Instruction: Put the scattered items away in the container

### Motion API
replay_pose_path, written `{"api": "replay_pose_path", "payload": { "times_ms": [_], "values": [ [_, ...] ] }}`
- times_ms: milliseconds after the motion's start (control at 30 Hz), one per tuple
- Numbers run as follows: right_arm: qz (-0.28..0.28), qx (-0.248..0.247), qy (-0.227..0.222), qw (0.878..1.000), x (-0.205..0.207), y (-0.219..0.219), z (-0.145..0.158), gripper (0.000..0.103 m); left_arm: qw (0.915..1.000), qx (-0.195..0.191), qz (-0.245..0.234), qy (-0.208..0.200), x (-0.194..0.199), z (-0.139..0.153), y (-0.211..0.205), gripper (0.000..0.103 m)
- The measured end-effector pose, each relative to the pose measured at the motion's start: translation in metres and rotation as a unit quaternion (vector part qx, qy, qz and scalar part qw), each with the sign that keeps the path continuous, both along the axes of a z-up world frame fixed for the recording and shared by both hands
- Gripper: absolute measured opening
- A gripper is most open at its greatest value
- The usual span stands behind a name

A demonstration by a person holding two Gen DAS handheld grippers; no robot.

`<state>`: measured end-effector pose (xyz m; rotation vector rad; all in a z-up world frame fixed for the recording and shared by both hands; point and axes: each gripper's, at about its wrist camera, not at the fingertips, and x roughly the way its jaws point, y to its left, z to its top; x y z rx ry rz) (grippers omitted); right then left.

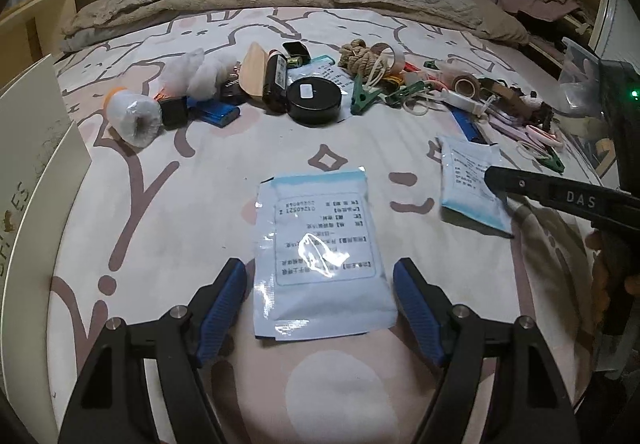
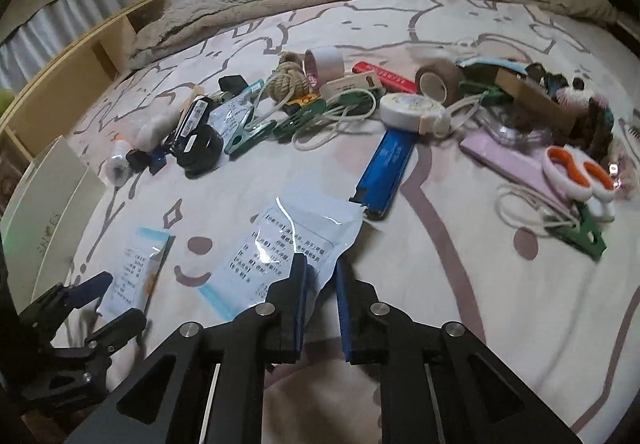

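Nearest, at the bed's front edge: left tool [image 1: 319,286] spread wide around a flat pale-blue sachet [image 1: 320,252], fingers not yet touching. Just right, right tool [image 2: 321,276] narrowed on the corner of a second sachet [image 2: 280,244], apparently pinching, though contact hard to confirm. Further in, mid-bed: scattered clutter including a black round tin [image 1: 314,99], blue case [image 2: 384,167], scissors [image 2: 580,175]. At the bed's left edge, a white box [image 1: 36,147], probably the container. Risk: slick film slipping or buckling under closing fingers.
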<state>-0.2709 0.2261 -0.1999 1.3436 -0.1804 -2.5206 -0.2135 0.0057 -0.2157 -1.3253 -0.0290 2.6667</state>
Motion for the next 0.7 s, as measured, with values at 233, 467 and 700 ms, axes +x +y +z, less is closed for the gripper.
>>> {"api": "replay_pose_path", "payload": {
  "times_ms": [233,467,700],
  "values": [
    [0.031,0.007,0.027,0.999,0.021,0.0,0.015,0.066,0.9997,0.015,0.021,-0.002,-0.003,0.0,-0.012,0.076],
    [0.108,0.041,0.069,0.991,0.046,-0.032,0.027,0.102,0.9992,0.024,0.03,-0.002,-0.005,0.0,-0.017,0.076],
    [0.122,0.137,0.049,0.982,0.038,-0.057,0.001,0.102,0.9986,0.039,0.036,-0.001,-0.006,0.001,-0.021,0.076]
  ]
}}
